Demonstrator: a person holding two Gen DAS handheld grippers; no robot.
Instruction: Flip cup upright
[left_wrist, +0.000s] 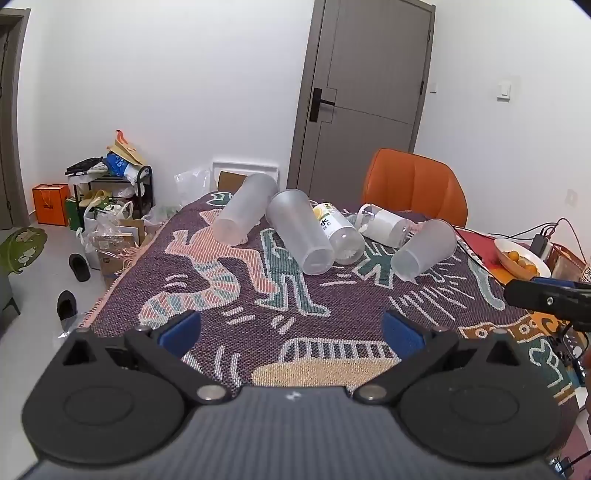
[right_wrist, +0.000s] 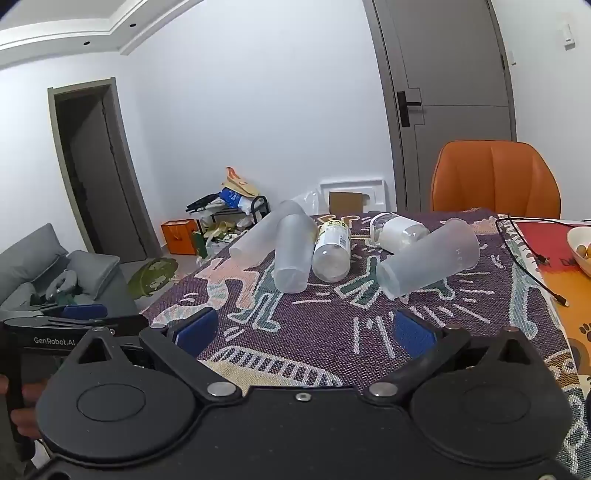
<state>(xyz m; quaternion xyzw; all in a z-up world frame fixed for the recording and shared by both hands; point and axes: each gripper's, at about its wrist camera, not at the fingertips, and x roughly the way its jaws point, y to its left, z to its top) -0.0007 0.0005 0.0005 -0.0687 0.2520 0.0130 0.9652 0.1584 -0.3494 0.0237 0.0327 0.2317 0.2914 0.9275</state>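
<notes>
Three frosted translucent plastic cups (left_wrist: 245, 208) (left_wrist: 299, 230) (left_wrist: 424, 249) lie on their sides at frame centre on the patterned woven tablecloth (left_wrist: 332, 306). Left gripper (left_wrist: 291, 330) and right gripper (right_wrist: 306, 330): jaws wide apart, holding nothing.

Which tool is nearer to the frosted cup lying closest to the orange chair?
Right. The right tool is open almost straight in front of that cup, its base end facing it. The left tool is open farther to the cup's left.
</notes>
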